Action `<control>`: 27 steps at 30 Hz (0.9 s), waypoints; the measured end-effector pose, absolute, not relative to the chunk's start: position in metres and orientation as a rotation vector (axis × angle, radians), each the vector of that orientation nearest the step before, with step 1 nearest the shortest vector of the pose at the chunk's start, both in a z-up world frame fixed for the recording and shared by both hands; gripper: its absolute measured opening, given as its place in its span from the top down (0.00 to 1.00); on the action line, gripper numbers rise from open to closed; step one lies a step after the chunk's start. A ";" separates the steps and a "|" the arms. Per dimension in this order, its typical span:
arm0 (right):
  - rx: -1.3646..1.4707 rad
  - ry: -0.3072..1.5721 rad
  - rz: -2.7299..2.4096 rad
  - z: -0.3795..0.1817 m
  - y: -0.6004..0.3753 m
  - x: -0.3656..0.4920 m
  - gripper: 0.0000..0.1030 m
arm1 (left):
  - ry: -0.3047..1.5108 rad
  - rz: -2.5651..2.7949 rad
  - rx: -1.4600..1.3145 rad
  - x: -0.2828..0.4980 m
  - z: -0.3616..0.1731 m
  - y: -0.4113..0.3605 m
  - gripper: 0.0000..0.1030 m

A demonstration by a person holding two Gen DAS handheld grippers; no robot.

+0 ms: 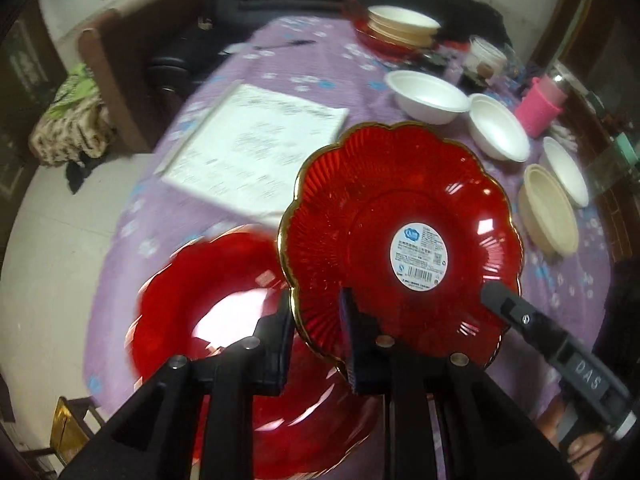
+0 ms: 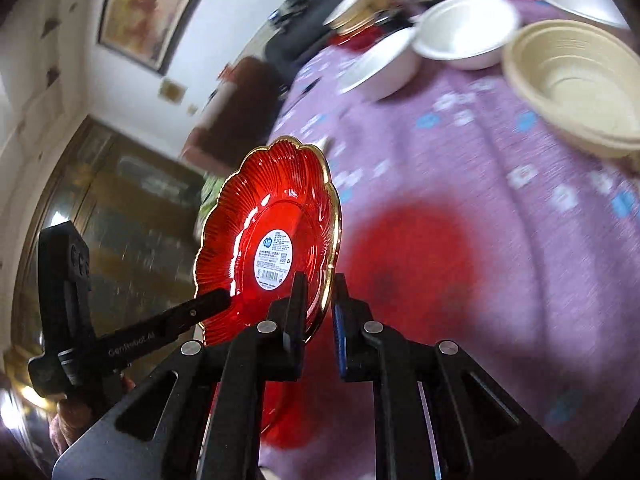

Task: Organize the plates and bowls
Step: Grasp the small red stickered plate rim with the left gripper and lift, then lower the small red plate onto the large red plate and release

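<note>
left wrist view: left gripper (image 1: 316, 320) and right gripper (image 2: 320, 312) both clamp the rim of one red scalloped plate (image 1: 400, 232), lifted above a second red plate (image 1: 208, 320) on the purple tablecloth (image 1: 280, 68). carrying step; next, judged, set it on the far plate-and-bowl stack (image 1: 400, 26).

Glossy, see-through red plate (image 1: 400, 216) with a ribbed surface, shiny gold rim and paper label (image 1: 419, 258), matt white bowls (image 1: 428, 96) beyond, all over soft purple printed cloth (image 1: 280, 68).
</note>
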State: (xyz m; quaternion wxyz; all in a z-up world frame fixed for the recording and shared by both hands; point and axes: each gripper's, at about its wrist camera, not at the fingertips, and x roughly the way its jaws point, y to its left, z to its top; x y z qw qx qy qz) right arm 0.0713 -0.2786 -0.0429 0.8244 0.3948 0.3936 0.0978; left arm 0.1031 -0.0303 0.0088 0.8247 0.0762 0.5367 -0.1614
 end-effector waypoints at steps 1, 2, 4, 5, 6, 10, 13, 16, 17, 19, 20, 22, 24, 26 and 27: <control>0.818 0.843 0.223 -0.044 -0.269 0.067 0.89 | 1.132 -0.331 0.158 0.104 0.007 -0.026 0.80; 0.795 0.851 0.238 -0.044 -0.259 0.065 0.89 | 1.124 -0.318 0.154 0.101 0.007 -0.020 0.79; 0.738 0.870 0.256 -0.044 -0.240 0.065 0.89 | 1.107 -0.284 0.150 0.093 0.003 -0.003 0.79; 0.706 0.878 0.261 -0.044 -0.229 0.070 0.89 | 1.101 -0.267 0.150 0.088 0.000 0.004 0.79; 0.679 0.885 0.263 -0.045 -0.221 0.070 0.89 | 1.096 -0.250 0.152 0.084 -0.004 0.011 0.79; 0.588 0.924 0.273 -0.053 -0.198 0.079 0.89 | 1.108 -0.216 0.126 0.078 -0.020 0.032 0.78; 0.530 0.946 0.273 -0.059 -0.184 0.082 0.89 | 1.125 -0.204 0.102 0.077 -0.031 0.045 0.77; 0.460 0.954 0.262 -0.066 -0.171 0.076 0.89 | 1.147 -0.189 0.085 0.080 -0.043 0.054 0.77; 0.437 0.946 0.255 -0.067 -0.169 0.077 0.89 | 1.154 -0.179 0.090 0.081 -0.047 0.055 0.77; 0.384 0.925 0.232 -0.065 -0.164 0.080 0.89 | 1.168 -0.166 0.111 0.083 -0.055 0.054 0.77; 0.360 0.915 0.223 -0.064 -0.163 0.079 0.88 | 1.172 -0.173 0.111 0.082 -0.057 0.054 0.77; 0.331 0.906 0.220 -0.061 -0.159 0.077 0.88 | 1.173 -0.181 0.106 0.083 -0.057 0.053 0.77; 0.306 0.917 0.215 -0.059 -0.155 0.075 0.88 | 1.166 -0.182 0.101 0.084 -0.056 0.054 0.77; 0.285 0.924 0.213 -0.059 -0.152 0.074 0.87 | 1.152 -0.181 0.102 0.083 -0.054 0.055 0.77; 0.267 0.923 0.209 -0.058 -0.150 0.071 0.87 | 1.145 -0.180 0.102 0.082 -0.053 0.056 0.77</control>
